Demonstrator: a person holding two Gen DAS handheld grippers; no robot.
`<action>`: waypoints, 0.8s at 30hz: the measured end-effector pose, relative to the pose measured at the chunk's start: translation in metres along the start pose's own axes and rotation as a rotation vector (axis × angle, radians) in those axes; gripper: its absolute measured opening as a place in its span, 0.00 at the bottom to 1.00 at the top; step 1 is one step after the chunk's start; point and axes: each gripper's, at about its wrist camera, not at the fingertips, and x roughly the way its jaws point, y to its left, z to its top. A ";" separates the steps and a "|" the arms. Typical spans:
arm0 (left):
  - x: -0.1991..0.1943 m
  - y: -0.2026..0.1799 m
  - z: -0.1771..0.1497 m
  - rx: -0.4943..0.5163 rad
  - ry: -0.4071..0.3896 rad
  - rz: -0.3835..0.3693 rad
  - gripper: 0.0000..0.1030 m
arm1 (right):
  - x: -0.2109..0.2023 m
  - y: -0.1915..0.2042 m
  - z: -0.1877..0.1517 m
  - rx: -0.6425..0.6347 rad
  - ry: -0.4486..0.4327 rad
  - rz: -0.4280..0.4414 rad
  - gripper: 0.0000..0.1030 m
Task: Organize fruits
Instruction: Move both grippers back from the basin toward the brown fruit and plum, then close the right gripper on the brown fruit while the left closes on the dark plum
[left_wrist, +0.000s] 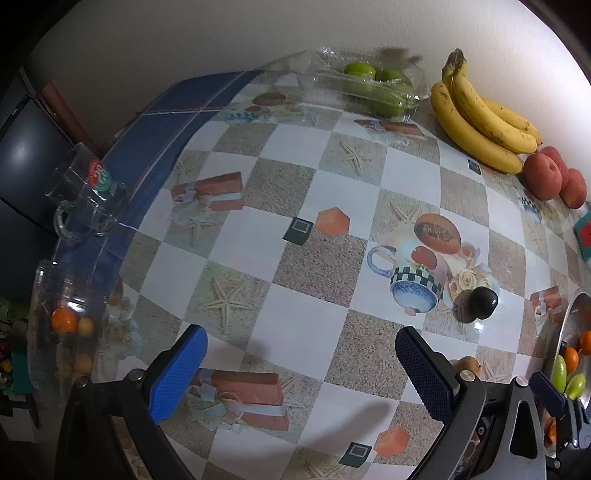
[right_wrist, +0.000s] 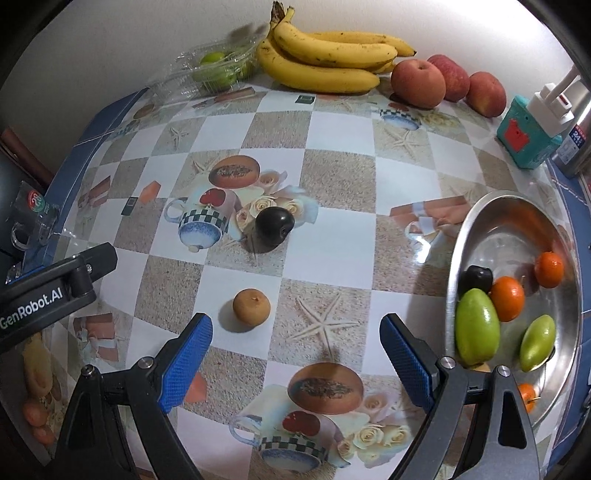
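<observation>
A dark plum (right_wrist: 275, 223) lies mid-table; it also shows in the left wrist view (left_wrist: 484, 302). A small brown round fruit (right_wrist: 251, 307) lies just ahead of my right gripper (right_wrist: 295, 363), which is open and empty. A steel bowl (right_wrist: 495, 218) at the right holds green fruits (right_wrist: 476, 326), small oranges (right_wrist: 508, 298) and a dark plum (right_wrist: 476, 278). My left gripper (left_wrist: 301, 373) is open and empty above the table. Bananas (right_wrist: 325, 55), red apples (right_wrist: 419, 83) and a clear box of green fruits (right_wrist: 214, 66) stand along the far wall.
A glass mug (left_wrist: 86, 192) and a clear container with small orange fruits (left_wrist: 68, 321) stand at the table's left edge. A teal box (right_wrist: 524, 136) and a white bottle (right_wrist: 554, 107) stand at the far right. The left gripper's body (right_wrist: 48, 291) shows at the left.
</observation>
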 end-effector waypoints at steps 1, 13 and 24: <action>0.002 -0.001 0.000 0.001 0.006 -0.003 1.00 | 0.002 0.000 0.001 0.005 -0.001 0.009 0.90; 0.015 -0.002 0.002 0.000 0.035 -0.027 1.00 | 0.017 0.006 0.008 0.021 -0.011 0.026 0.74; 0.022 -0.001 0.002 -0.005 0.052 -0.045 1.00 | 0.026 0.021 0.007 -0.017 0.003 0.032 0.41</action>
